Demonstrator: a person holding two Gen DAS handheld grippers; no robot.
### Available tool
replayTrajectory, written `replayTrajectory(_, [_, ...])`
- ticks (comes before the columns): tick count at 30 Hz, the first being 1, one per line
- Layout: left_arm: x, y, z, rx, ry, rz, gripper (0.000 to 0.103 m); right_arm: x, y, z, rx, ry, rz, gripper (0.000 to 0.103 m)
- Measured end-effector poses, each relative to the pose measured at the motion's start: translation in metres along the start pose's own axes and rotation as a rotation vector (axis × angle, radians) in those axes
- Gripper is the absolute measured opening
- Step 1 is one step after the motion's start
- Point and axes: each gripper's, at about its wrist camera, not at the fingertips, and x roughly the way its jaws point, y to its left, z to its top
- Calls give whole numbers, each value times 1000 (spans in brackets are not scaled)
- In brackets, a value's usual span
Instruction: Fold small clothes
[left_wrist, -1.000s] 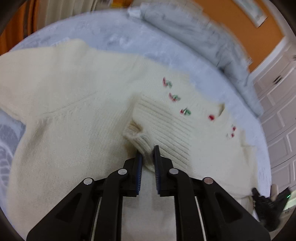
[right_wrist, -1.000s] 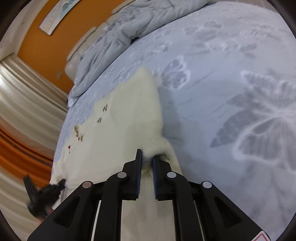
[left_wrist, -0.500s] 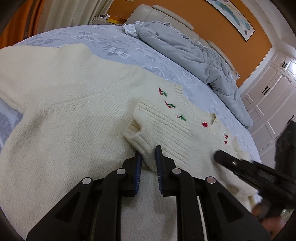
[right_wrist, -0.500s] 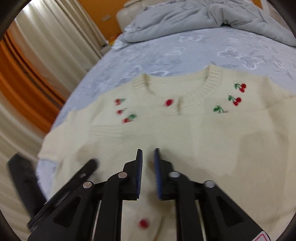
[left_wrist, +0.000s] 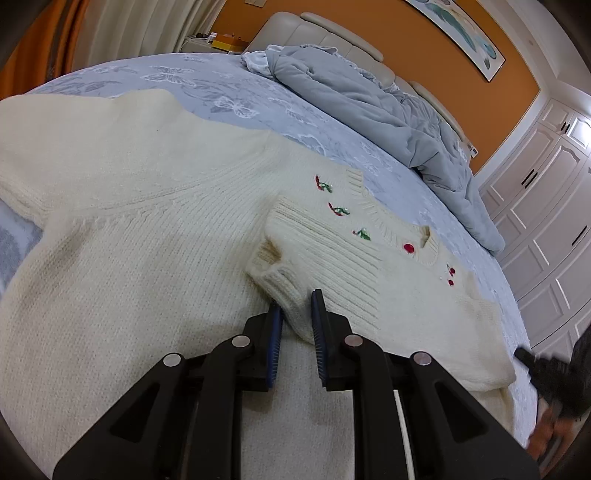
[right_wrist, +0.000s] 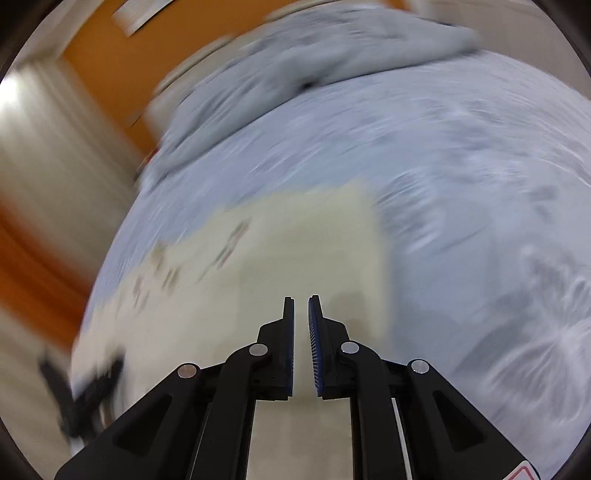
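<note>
A small cream knit sweater (left_wrist: 155, 236) with red cherry embroidery lies flat on the bed. One sleeve (left_wrist: 314, 254) is folded in over the chest, its ribbed cuff (left_wrist: 284, 288) toward me. My left gripper (left_wrist: 296, 306) is shut on the sleeve cuff, which sits between its blue pads. In the blurred right wrist view the sweater (right_wrist: 288, 266) lies below my right gripper (right_wrist: 301, 308), whose jaws stand nearly closed with nothing between them. The right gripper also shows at the far right edge of the left wrist view (left_wrist: 546, 373).
The sweater lies on a pale blue bedsheet (left_wrist: 236, 96) with a butterfly pattern. A rumpled grey duvet (left_wrist: 369, 107) is heaped at the head of the bed below a padded headboard. White wardrobe doors (left_wrist: 546, 206) stand at the right, curtains (right_wrist: 44, 177) at the left.
My right gripper let go of the other sleeve after laying it over the body, then swung fast away; its view is now smeared. My left gripper stayed on the cuff.
</note>
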Motion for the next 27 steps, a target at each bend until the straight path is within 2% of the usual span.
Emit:
replayTrajectory(1, [0, 0, 0, -1, 0, -1, 16, 12, 13, -14, -69, 46, -20, 6])
replayTrajectory(2, [0, 0, 0, -3, 0, -4, 17, 13, 9, -21, -100, 58, -59, 0])
replayTrajectory(3, [0, -1, 0, -3, 0, -5, 17, 18, 0, -26, -116, 48, -104, 0])
replayTrajectory(6, [-1, 0, 1, -10, 3, -12, 17, 8, -39, -24, 36, 11, -41, 0])
replayTrajectory(8, [-2, 1, 4, -29, 16, -22, 17, -4, -29, -26, 57, 11, -73, 0])
replayTrajectory(10, [-9, 9, 10, -98, 54, -59, 19, -25, -8, -40, 6, 10, -92, 13])
replayTrajectory(11, [-16, 14, 13, -134, 67, -64, 21, -30, 4, -51, -34, 13, -92, 14])
replayTrajectory(12, [-30, 24, 17, -187, 59, -59, 37, -36, 13, -64, -73, 16, -95, 14])
replayTrajectory(13, [-55, 41, 23, -259, 9, -51, 49, -42, 25, -81, -123, 19, -107, 19])
replayTrajectory(14, [-79, 58, 30, -314, -55, -36, 72, -45, 32, -96, -160, 24, -122, 22])
replayTrajectory(15, [-97, 71, 36, -347, -104, -17, 88, -49, 33, -107, -177, 27, -129, 28])
replayTrajectory(16, [-120, 90, 47, -377, -162, 23, 93, -52, 34, -123, -191, 34, -128, 37])
replayTrajectory(17, [-141, 112, 61, -396, -211, 86, 95, -52, 32, -137, -192, 41, -131, 40])
replayTrajectory(19, [-165, 161, 89, -413, -253, 241, 95, -53, 33, -153, -206, -15, -150, 43])
replayTrajectory(20, [-169, 183, 99, -436, -250, 294, 95, -54, 36, -155, -221, -19, -166, 44])
replayTrajectory(22, [-165, 229, 114, -510, -200, 373, 95, -49, 40, -156, -246, -8, -169, 55])
replayTrajectory(23, [-157, 259, 119, -578, -150, 412, 95, -49, 40, -156, -252, -8, -165, 57])
replayTrajectory(24, [-151, 278, 119, -629, -120, 422, 88, -48, 40, -157, -256, -7, -155, 60])
replayTrajectory(25, [-149, 292, 118, -672, -120, 412, 87, -47, 40, -156, -257, -7, -150, 62])
replayTrajectory(26, [-154, 296, 120, -682, -178, 406, 86, -46, 40, -156, -261, -4, -145, 64])
replayTrajectory(27, [-155, 296, 124, -683, -188, 428, 72, -44, 41, -157, -268, -3, -140, 67])
